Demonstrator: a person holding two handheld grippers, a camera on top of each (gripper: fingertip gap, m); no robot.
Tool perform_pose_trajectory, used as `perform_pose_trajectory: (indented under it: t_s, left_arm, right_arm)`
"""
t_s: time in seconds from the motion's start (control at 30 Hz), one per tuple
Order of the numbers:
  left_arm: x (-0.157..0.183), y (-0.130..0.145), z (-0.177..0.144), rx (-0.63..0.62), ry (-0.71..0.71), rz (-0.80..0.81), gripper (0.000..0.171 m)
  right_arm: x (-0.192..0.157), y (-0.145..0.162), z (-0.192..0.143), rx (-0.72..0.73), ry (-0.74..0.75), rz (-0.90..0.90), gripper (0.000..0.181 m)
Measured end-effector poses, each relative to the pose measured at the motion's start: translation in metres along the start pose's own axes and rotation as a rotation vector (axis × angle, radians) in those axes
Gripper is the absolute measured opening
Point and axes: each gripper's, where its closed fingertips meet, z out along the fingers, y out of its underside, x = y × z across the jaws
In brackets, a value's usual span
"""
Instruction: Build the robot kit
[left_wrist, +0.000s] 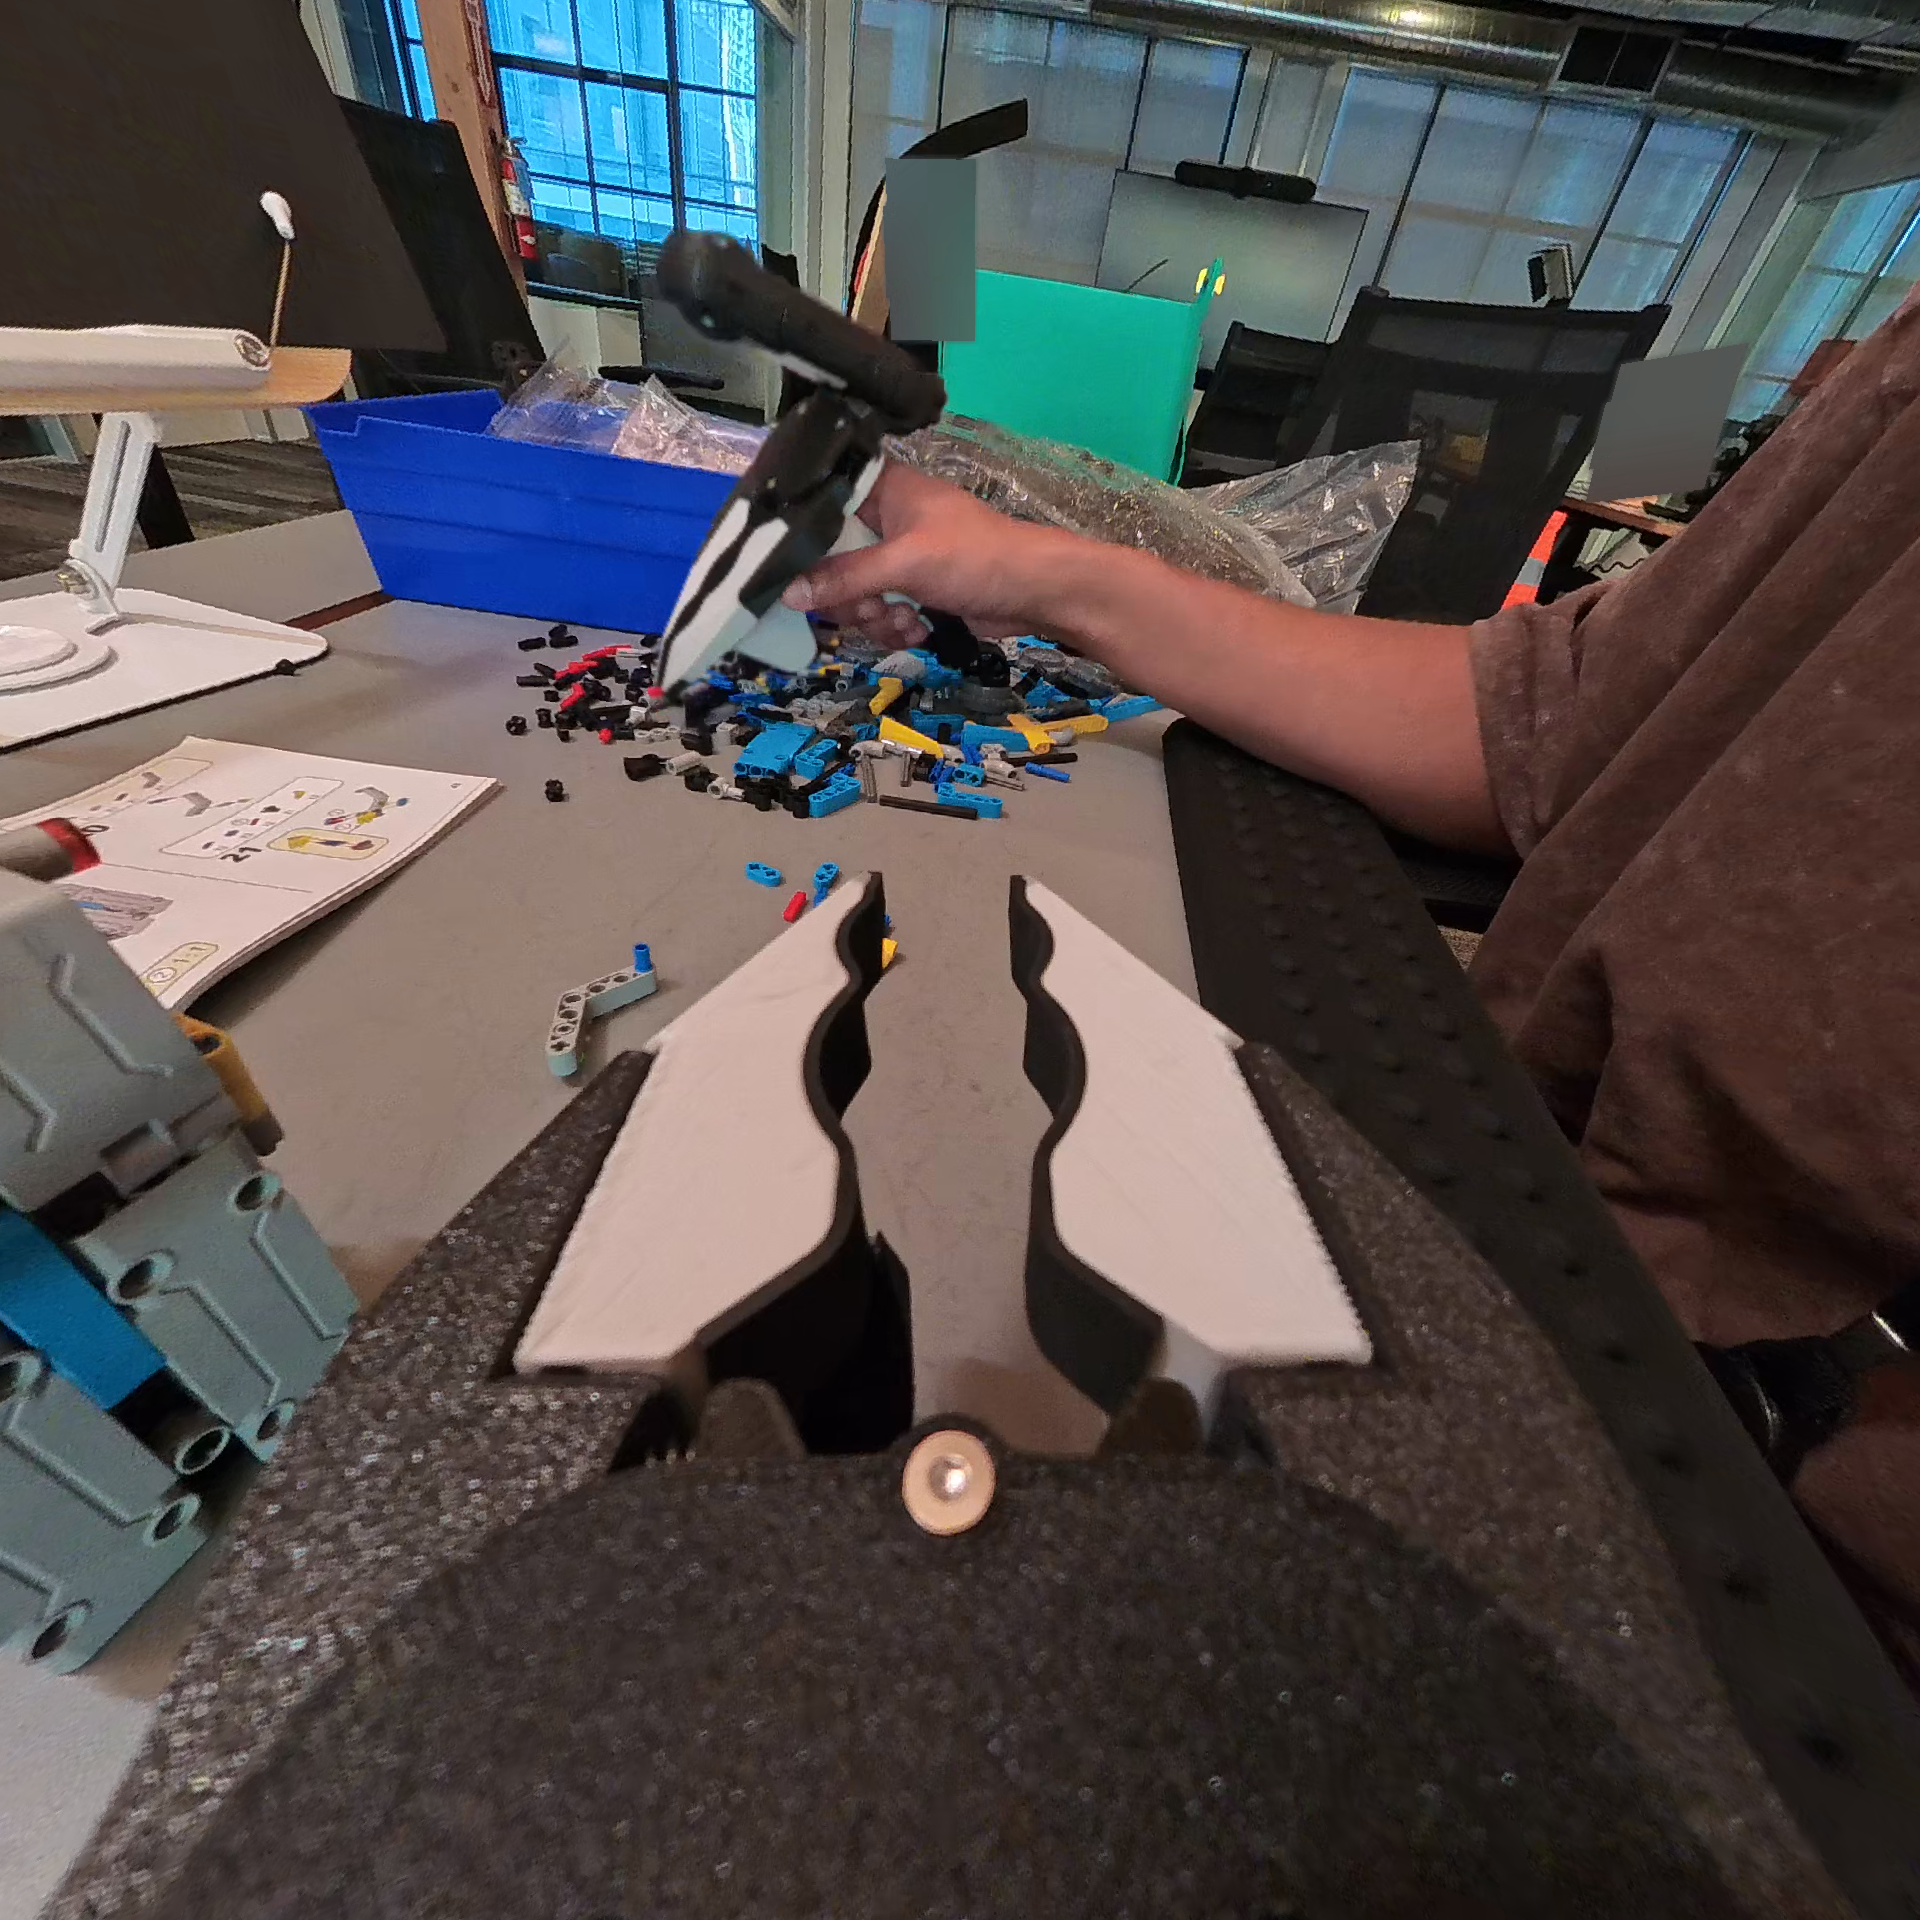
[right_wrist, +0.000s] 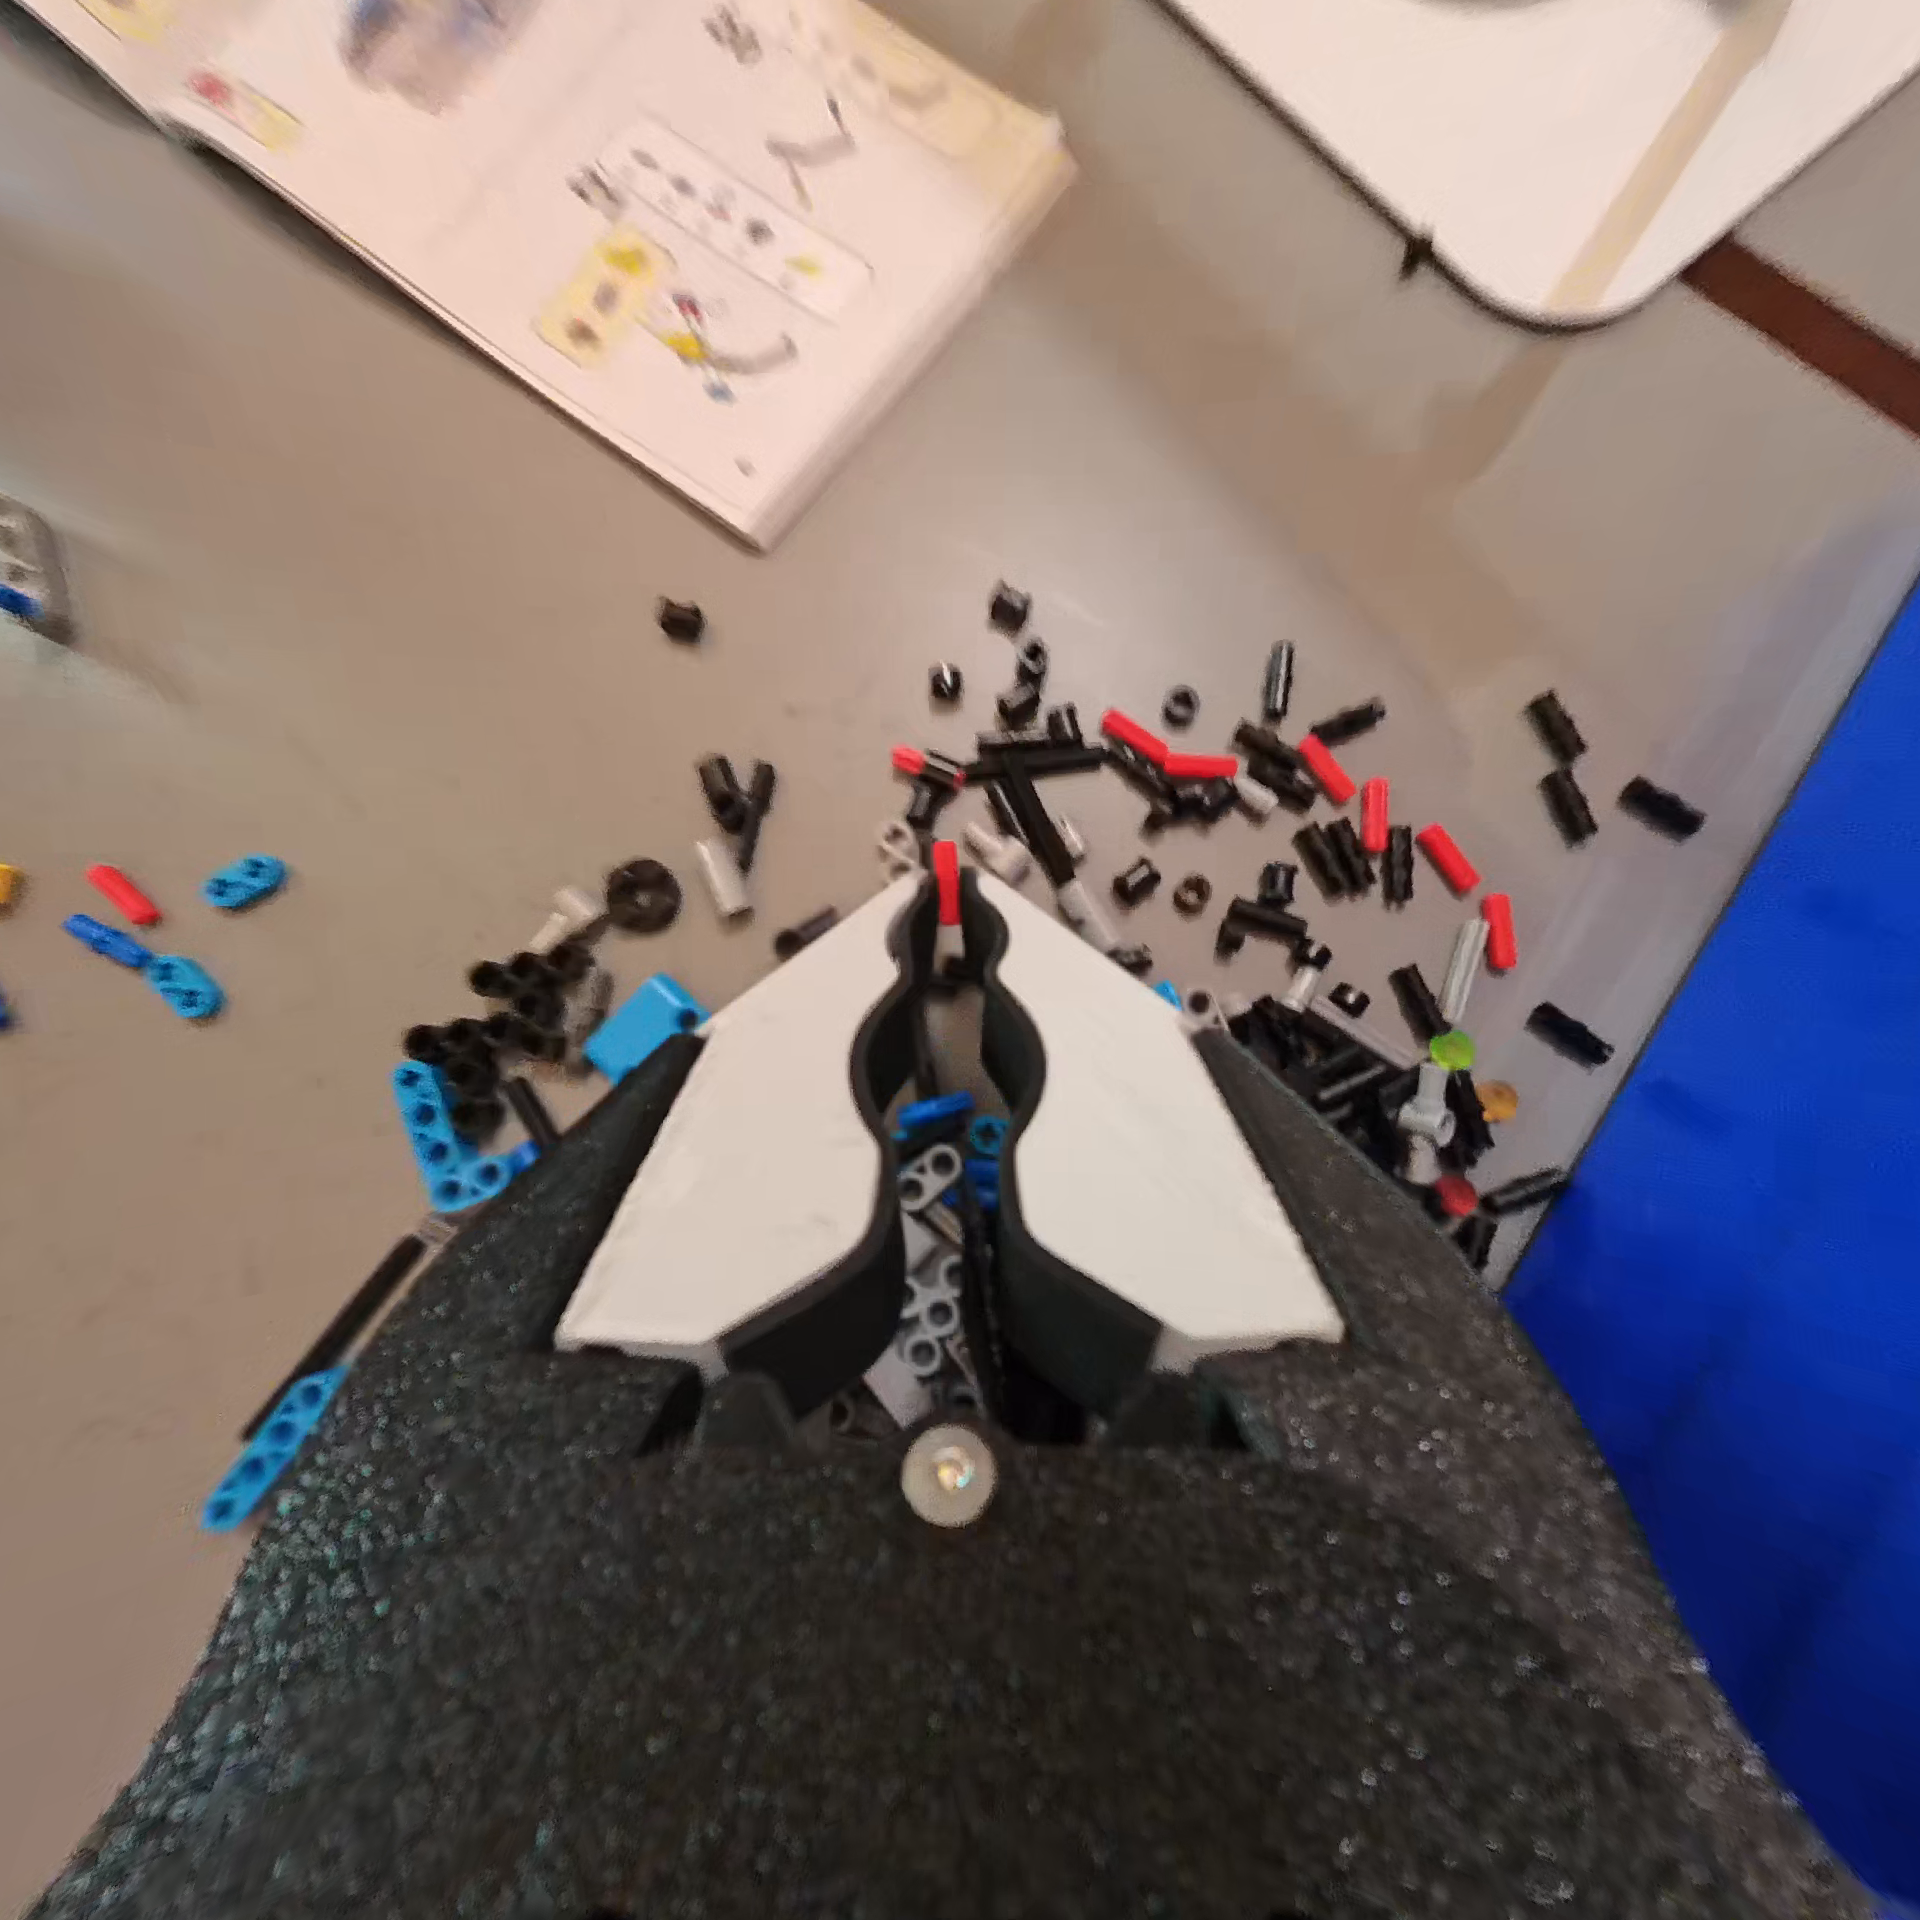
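Observation:
My left gripper (left_wrist: 945, 888) is open and empty, low over the grey table (left_wrist: 499, 935), near a few small blue and red pieces (left_wrist: 795, 888). A grey bent beam with a blue pin (left_wrist: 597, 1003) lies to its left. A grey and blue brick model (left_wrist: 125, 1247) stands at the far left. My right gripper (right_wrist: 943, 883) is shut on a small red pin (right_wrist: 945, 881), held at its fingertips above a scatter of black and red pins (right_wrist: 1299, 821). It also shows in the left wrist view (left_wrist: 665, 691), held by a hand over the pile of loose pieces (left_wrist: 862, 738).
An open instruction booklet (left_wrist: 249, 831) lies left of the pile, also in the right wrist view (right_wrist: 644, 229). A blue bin (left_wrist: 520, 509) stands behind the pile. A white lamp base (left_wrist: 135, 655) sits at far left. A black pad (left_wrist: 1351, 1039) runs along the right, by a person's arm. My hands' fingertips stand some 30 cm from each other.

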Motion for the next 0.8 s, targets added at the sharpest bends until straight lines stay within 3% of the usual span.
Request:
perform_pose_trajectory:
  t_s: [0.07,0.17,0.23,0.33,0.8]
  left_arm:
    - [0.000,0.000,0.000,0.000,0.000,-0.001,0.024]
    - [0.000,0.000,0.000,0.000,0.000,-0.003,0.024]
    - [0.000,0.000,0.000,0.000,0.000,-0.002,0.024]
    - [0.000,0.000,0.000,0.000,0.000,-0.002,0.024]
    - [0.000,0.000,0.000,0.000,0.001,-0.004,0.024]
  right_arm:
    - [-0.017,-0.017,-0.008,0.056,-0.049,-0.027,0.004]
    - [-0.083,-0.032,-0.012,0.081,-0.293,-0.138,0.004]
    - [-0.128,-0.031,-0.009,0.066,-0.432,-0.242,0.004]
    - [-0.165,-0.022,0.003,0.023,-0.519,-0.344,0.004]
    - [-0.186,0.006,0.022,-0.098,-0.545,-0.398,0.005]
